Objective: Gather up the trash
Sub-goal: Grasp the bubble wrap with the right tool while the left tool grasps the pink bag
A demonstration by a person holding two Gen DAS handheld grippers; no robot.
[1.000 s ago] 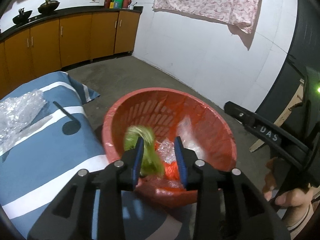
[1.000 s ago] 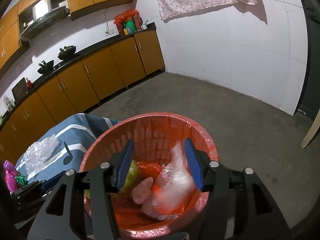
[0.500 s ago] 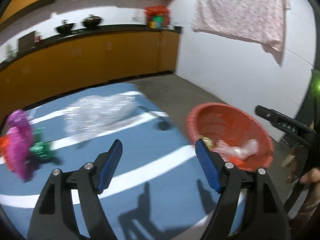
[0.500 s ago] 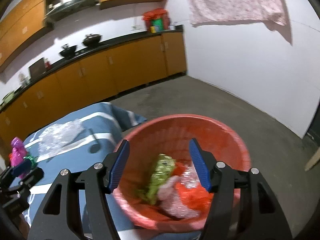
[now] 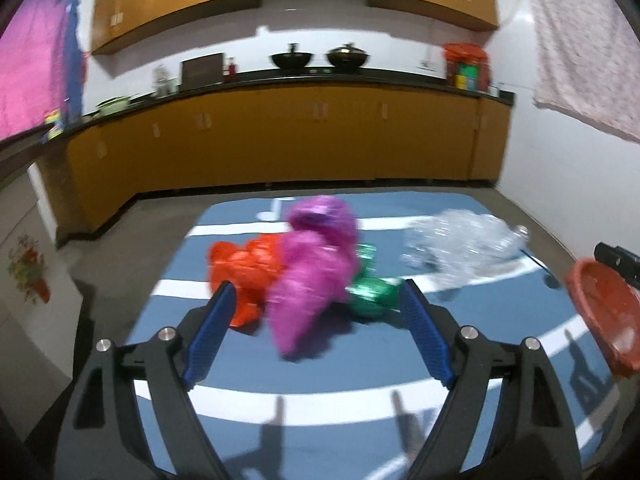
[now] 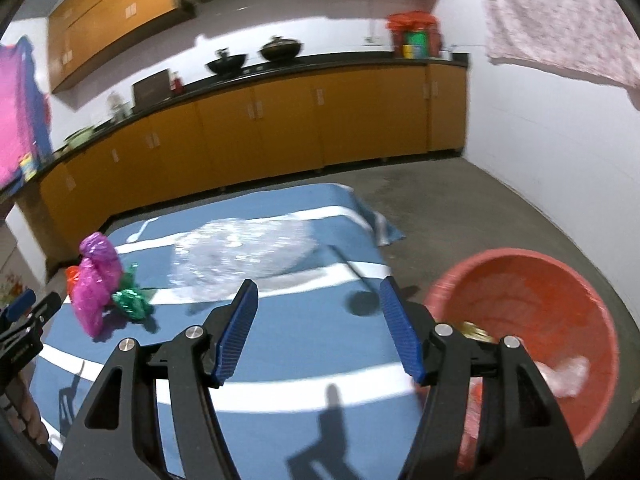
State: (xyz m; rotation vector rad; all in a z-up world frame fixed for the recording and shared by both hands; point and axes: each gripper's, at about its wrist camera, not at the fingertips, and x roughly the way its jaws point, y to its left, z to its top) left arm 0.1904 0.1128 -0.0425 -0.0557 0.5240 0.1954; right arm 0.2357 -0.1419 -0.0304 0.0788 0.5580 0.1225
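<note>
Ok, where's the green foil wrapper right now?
In the left wrist view the green foil wrapper lies on the blue cloth, tucked against the right of the magenta bag.

Motion blur smears the purple bag [image 5: 316, 276], and the frame edge crops the red basket [image 5: 600, 312].

Wrappers [image 5: 312, 272] on cloth [image 5: 320, 364], probably touching.

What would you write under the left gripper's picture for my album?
Left gripper opening, empty, facing purple, orange, green and clear wrappers on the blue cloth.
</note>
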